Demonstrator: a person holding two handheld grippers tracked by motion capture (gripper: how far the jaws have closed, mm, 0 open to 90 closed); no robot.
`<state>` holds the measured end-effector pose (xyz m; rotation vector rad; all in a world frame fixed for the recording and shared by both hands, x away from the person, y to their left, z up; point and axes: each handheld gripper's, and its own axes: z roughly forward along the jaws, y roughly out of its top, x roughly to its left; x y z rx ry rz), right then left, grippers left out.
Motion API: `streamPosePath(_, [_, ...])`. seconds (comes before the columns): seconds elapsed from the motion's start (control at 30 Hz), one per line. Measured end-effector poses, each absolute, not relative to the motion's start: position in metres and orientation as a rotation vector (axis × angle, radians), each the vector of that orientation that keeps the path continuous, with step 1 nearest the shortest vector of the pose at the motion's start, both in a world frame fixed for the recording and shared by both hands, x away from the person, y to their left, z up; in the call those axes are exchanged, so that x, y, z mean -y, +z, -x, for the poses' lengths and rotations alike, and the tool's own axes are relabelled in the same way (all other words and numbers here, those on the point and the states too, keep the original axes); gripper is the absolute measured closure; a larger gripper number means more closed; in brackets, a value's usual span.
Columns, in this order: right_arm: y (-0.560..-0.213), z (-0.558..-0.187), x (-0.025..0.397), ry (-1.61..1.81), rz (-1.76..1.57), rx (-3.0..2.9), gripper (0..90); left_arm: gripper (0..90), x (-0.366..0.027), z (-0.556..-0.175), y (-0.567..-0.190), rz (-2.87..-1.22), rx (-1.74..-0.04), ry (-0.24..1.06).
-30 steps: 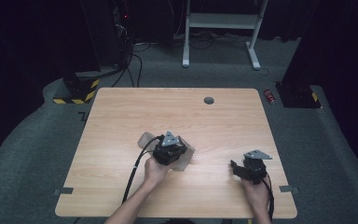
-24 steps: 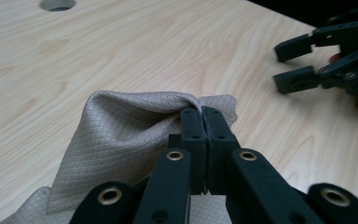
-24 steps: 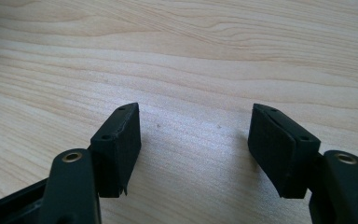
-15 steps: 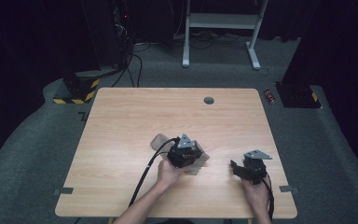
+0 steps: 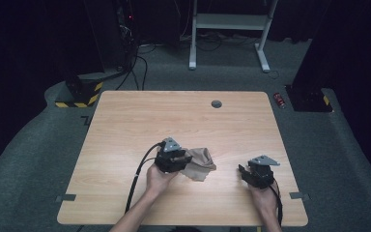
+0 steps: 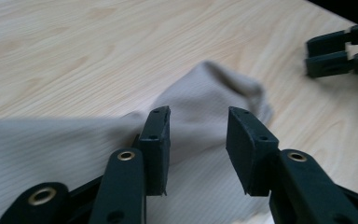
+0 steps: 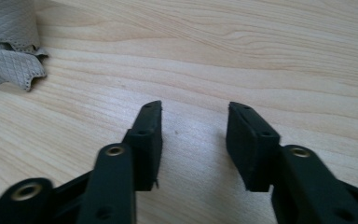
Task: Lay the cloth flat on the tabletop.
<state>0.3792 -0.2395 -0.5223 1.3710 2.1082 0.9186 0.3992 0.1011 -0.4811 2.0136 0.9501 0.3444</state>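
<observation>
left claw hangs open right over the beige cloth on the bench, gripping nothing, cloth's long axis running toward the right claw, which sits open, empty and apart.

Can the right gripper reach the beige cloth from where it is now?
Probably yes: bare table lies between the right gripper and the beige cloth, and its fingers stand open.

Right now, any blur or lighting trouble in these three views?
High view: table evenly lit, surroundings nearly black, sharp enough. Left gripper view: cloth soft at its far end, jaws crisp. Right gripper view: jaws slightly soft at lower left, wood grain clear, no glare.
</observation>
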Motion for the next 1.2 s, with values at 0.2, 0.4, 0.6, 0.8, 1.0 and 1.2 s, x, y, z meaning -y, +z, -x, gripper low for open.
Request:
streamPosePath(0.2, [-0.517, -0.370, 0.219, 1.000, -1.274, -2.164, 67.0, 60.0, -0.132, -0.393, -0.488, -1.998, -1.033, 0.390])
streamPosePath(0.4, [-0.506, -0.354, 0.180, 1.174, -1.078, -2.305, 72.8, 60.6, -0.151, -0.385, -0.499, -2.011, -1.092, 0.421])
streamPosePath(0.6, [-0.508, -0.351, 0.143, 1.194, -0.961, -2.416, 67.5, 59.5, -0.160, -0.382, -0.509, -2.038, -1.158, 0.437])
streamPosePath(0.8, [-0.513, -0.354, 0.121, 1.172, -0.909, -2.471, 63.6, 54.7, -0.167, -0.393, -0.511, -2.026, -1.229, 0.477])
streamPosePath(1.0, [-0.518, -0.355, 0.111, 1.081, -0.881, -2.516, 72.5, 48.7, -0.170, -0.409, -0.511, -1.975, -1.292, 0.490])
streamPosePath(1.2, [-0.519, -0.355, 0.113, 1.052, -0.868, -2.516, 88.8, 49.2, -0.167, -0.423, -0.513, -1.951, -1.312, 0.488])
